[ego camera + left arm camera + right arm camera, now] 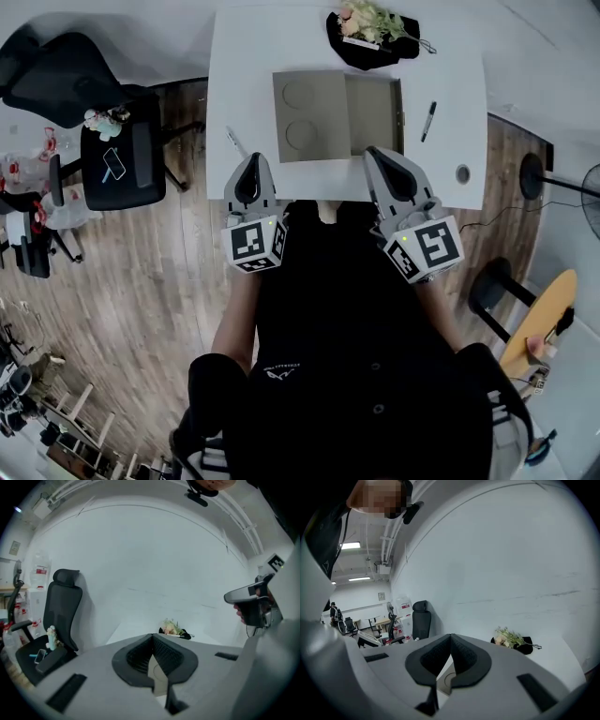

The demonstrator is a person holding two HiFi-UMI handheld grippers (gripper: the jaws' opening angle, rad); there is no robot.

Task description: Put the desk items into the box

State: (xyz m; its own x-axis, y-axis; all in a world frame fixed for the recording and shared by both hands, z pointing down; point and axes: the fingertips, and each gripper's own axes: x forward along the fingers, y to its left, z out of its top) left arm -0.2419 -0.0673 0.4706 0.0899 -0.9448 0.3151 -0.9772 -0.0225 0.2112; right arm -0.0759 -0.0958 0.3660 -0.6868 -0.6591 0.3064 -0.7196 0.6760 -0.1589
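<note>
An open cardboard box point(337, 114) lies on the white desk point(244, 56), its lid flap folded out to the left. A black marker point(428, 120) rests right of the box, and a slim pen point(234, 142) lies left of it. My left gripper point(253, 161) hovers at the desk's near edge, left of the box, jaws shut and empty. The right gripper point(376, 153) hangs over the near edge by the box's front right corner, also shut and empty. A sliver of the box point(157, 673) shows below my left gripper point(152, 638), and the box point(447, 678) shows below my right gripper point(450, 637).
A flower bunch on a black pouch point(370, 28) sits at the desk's far edge behind the box. A round grommet point(462, 173) marks the right front corner. A black office chair point(122, 159) with a phone stands left of the desk. A stool point(492, 286) stands at the right.
</note>
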